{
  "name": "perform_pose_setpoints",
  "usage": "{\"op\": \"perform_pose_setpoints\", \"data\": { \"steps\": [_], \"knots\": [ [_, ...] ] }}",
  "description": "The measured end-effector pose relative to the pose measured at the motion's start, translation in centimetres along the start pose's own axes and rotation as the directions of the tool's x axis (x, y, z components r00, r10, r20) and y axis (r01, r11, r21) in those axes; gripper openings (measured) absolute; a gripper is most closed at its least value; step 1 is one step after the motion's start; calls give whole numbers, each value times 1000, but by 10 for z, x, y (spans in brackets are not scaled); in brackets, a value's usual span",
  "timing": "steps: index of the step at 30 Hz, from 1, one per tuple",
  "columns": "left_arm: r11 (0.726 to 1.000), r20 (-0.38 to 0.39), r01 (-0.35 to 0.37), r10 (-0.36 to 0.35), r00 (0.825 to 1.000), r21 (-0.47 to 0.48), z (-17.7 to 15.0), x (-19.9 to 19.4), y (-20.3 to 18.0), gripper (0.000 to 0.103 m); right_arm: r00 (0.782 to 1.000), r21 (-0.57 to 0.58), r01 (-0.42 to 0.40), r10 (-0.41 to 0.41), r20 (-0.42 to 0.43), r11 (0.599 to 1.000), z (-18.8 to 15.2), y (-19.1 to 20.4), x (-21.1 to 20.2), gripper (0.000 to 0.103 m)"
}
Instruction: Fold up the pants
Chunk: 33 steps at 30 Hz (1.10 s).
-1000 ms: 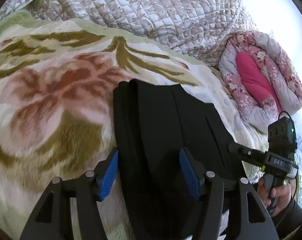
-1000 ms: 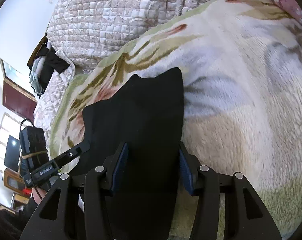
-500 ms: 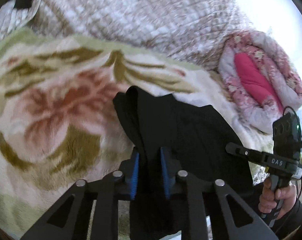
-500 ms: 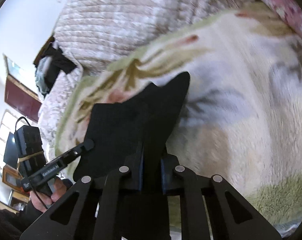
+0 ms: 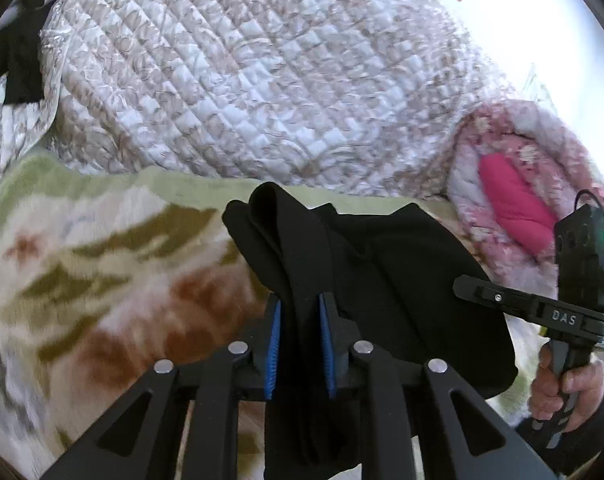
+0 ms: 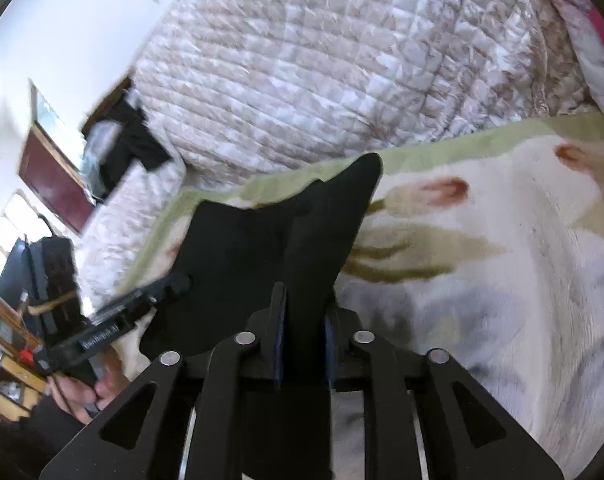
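Since the earlier frame, both near corners of the black pants (image 5: 402, 280) have been pinched and raised off the floral blanket (image 5: 102, 280). Left gripper (image 5: 299, 344): jaws easing slightly apart, cloth clamped between blue pads. Right gripper (image 6: 302, 352): likewise gripping cloth. The garment's far edge, lying ahead of both tools toward the quilted comforter (image 5: 242, 80), is presumably the fold's target.
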State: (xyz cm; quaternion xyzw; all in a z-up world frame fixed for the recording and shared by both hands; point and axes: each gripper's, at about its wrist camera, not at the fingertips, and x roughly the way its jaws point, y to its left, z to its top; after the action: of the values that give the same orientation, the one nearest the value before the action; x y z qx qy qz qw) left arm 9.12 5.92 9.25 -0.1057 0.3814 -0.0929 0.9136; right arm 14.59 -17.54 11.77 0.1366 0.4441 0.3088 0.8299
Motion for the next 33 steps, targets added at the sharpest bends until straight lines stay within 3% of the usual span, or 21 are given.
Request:
{"op": "perform_pose_setpoints", "data": {
  "steps": [1,3,8,11,13,15,16,23,26,33],
  "knots": [
    [999,-12,-37,37,999,5,1,7,6,24,999,-4,50,-50,-6,999,0,-3,5,26],
    [994,-18,-105,105,994,-3,-4,13,19,23,998,-16,67,-66,9,998,-4,-9,1,26],
    [992,-21,-116,115,993,-52,-25,-1,41,23,994,-48,113,-112,11,992,-21,-9,-15,27],
    [991,-23,-117,116,993,-59,-38,-12,35,23,988,-93,152,-152,7,984,-35,3,-22,27],
    [990,-24,-133,131,991,-55,-45,-20,27,23,987,-113,157,-158,2,981,-43,10,-24,33],
    [989,-35,-138,136,990,-53,-53,-25,17,23,986,-142,166,-169,-5,976,-54,21,-27,48],
    [988,-43,-143,141,989,-50,-57,-26,13,23,985,-161,169,-173,-7,972,-62,28,-29,49],
    [988,-85,-153,151,985,-9,-88,-35,-18,25,978,-213,189,-203,-49,959,-99,53,-28,50],
    [986,-97,-164,164,982,4,-99,-35,-23,30,971,-222,213,-231,-58,952,-111,54,-24,54],
    [977,-130,-213,215,968,29,-116,-16,-24,32,942,-249,302,-329,-74,920,-128,47,-4,55]
  ]
}}
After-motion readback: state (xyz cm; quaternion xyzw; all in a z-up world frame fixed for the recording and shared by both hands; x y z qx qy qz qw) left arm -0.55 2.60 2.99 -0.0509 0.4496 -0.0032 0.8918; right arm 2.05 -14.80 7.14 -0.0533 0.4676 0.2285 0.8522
